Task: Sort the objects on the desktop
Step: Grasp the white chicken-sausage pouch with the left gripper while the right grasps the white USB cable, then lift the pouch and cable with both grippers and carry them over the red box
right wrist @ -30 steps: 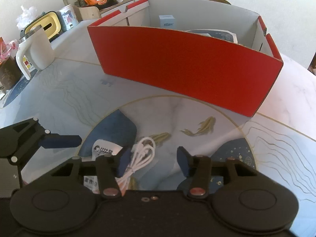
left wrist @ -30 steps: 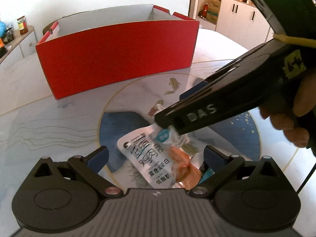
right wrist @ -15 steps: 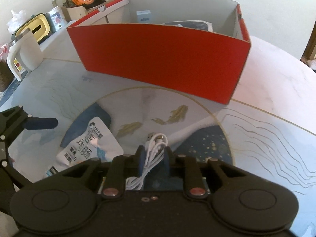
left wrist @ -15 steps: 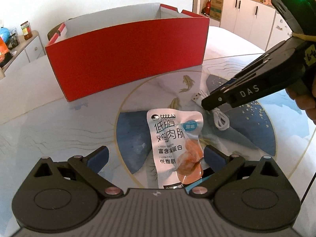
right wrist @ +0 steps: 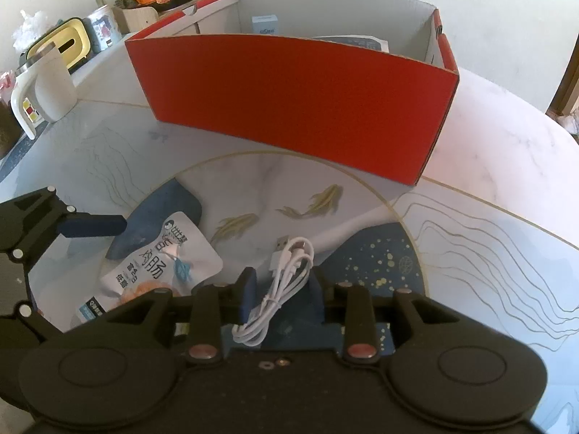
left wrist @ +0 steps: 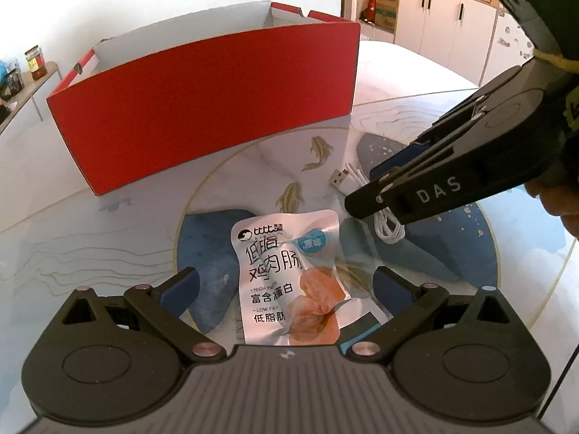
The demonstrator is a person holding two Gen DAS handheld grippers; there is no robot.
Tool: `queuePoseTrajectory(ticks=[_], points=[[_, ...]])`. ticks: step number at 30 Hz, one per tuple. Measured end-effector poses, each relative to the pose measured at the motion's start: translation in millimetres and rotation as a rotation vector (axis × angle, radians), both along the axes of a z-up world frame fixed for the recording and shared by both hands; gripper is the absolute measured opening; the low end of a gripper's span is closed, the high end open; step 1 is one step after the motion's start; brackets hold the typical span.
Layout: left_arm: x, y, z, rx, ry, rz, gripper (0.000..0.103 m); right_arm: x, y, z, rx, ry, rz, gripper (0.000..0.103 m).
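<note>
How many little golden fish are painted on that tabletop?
3. One fish swims nearest the red box, a second fish is just left of it, and a third fish is near the snack pouch. Others may be hidden.

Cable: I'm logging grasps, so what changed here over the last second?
The right tongs, open around the cable a second ago, closed on it and drew it rightward, away from the pouch. The left tongs stayed open over the pouch, and the box stayed put.
</note>
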State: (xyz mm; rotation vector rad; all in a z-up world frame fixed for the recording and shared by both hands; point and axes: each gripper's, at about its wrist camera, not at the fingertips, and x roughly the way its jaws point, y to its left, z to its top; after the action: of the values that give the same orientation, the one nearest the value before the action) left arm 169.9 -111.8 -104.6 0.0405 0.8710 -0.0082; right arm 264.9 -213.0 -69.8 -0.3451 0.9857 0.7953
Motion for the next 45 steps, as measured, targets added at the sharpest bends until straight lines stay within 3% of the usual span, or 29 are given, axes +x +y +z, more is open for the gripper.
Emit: queuePoseTrajectory(ticks=[6,16,19,23,28,45], points=[[3,2,-3,-0.017,-0.016,0.026,0.101,-3,1,0,-0.008,-0.027,0.016,0.031],[20,4,-2,-0.023,-0.024,0.026,0.094,-4,0,0,-0.011,-0.043,0.005,0.02],[21,6,-1,-0.026,-0.03,0.027,0.088,-4,0,1,-0.011,-0.043,0.003,0.018],[22,10,2,-0.025,-0.04,0.03,0.068,-6,-3,1,-0.008,-0.044,-0.005,0.014],[22,16,4,-0.045,-0.039,0.02,0.065,-11,-5,5,0.0,-0.055,0.002,0.009],[2,21,27,-0.105,-0.066,0.049,0.062,-25,-16,28,0.052,-0.069,-0.012,0.008]])
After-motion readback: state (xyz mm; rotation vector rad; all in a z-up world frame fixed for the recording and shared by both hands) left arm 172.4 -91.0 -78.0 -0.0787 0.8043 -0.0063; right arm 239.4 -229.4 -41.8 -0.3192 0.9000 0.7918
